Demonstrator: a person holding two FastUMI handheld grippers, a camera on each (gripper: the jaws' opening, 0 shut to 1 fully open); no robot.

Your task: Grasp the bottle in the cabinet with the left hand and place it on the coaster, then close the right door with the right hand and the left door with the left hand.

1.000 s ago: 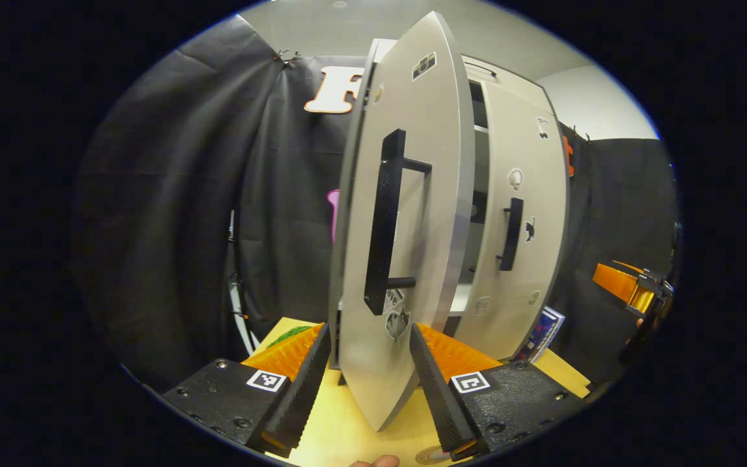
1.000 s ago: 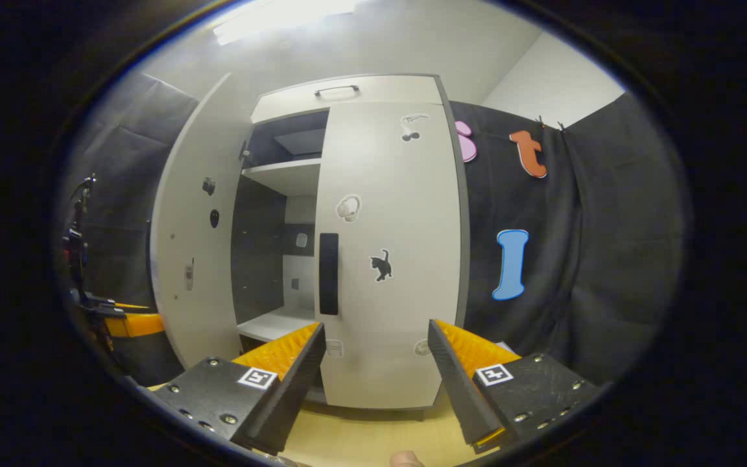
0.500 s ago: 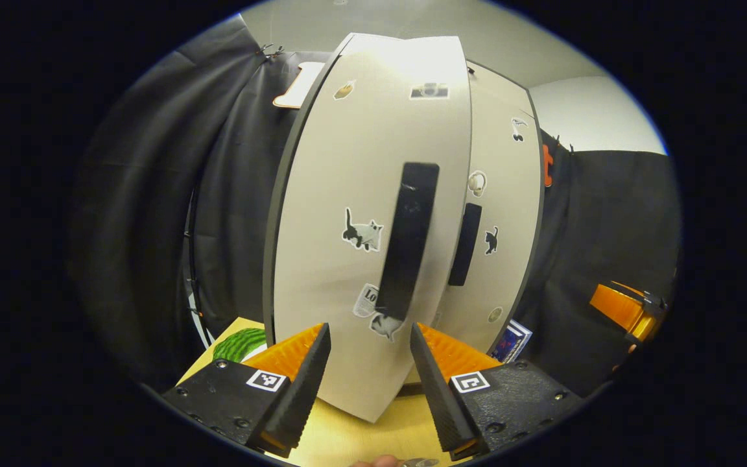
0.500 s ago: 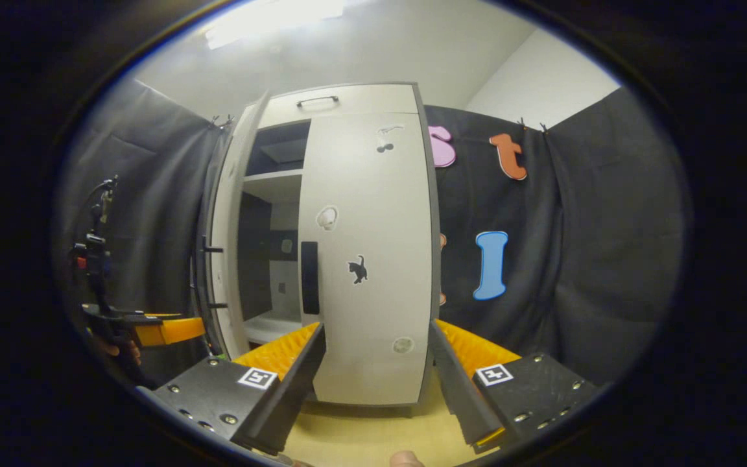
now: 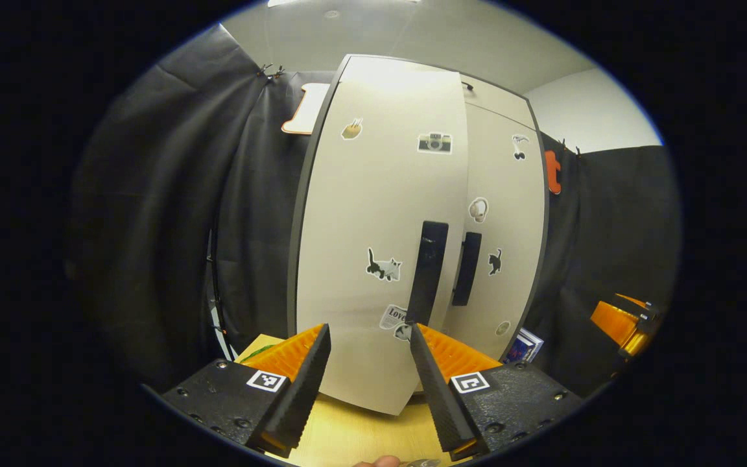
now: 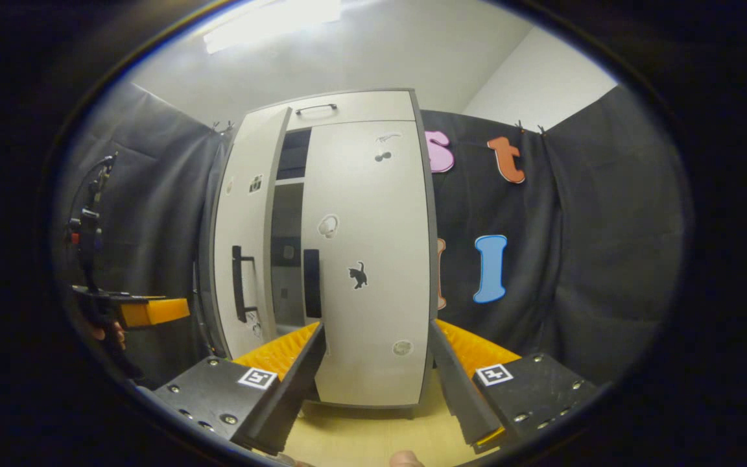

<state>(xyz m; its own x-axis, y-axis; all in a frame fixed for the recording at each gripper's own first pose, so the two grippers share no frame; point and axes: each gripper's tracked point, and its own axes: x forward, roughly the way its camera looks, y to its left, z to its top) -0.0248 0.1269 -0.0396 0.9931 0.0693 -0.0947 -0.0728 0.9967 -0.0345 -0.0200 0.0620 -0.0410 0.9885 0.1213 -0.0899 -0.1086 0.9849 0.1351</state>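
Observation:
The white cabinet stands on the table, straight ahead in both views. Its right door [image 6: 367, 259] is flush shut. Its left door [image 5: 373, 246] stands slightly ajar, and in the right gripper view a narrow dark gap [image 6: 286, 240] shows beside the left door [image 6: 244, 233]. My left gripper [image 5: 367, 376] is open, its fingers close in front of the left door's lower edge, just below the black handle [image 5: 428, 272]. My right gripper [image 6: 377, 376] is open and empty, a short way back from the right door. Each gripper also appears in the other's view: the right gripper [image 5: 623, 321] and the left gripper [image 6: 146, 311].
The cabinet stands on a light wooden table [image 6: 360, 434]. A blue box [image 5: 521, 346] leans by the cabinet's right foot. Something green [image 5: 260, 352] lies at the table's left, behind my left finger. Black cloth walls close in on both sides.
The left door has swung from wide open to nearly shut, with my left gripper following it. The right door stays shut and my right gripper has barely moved.

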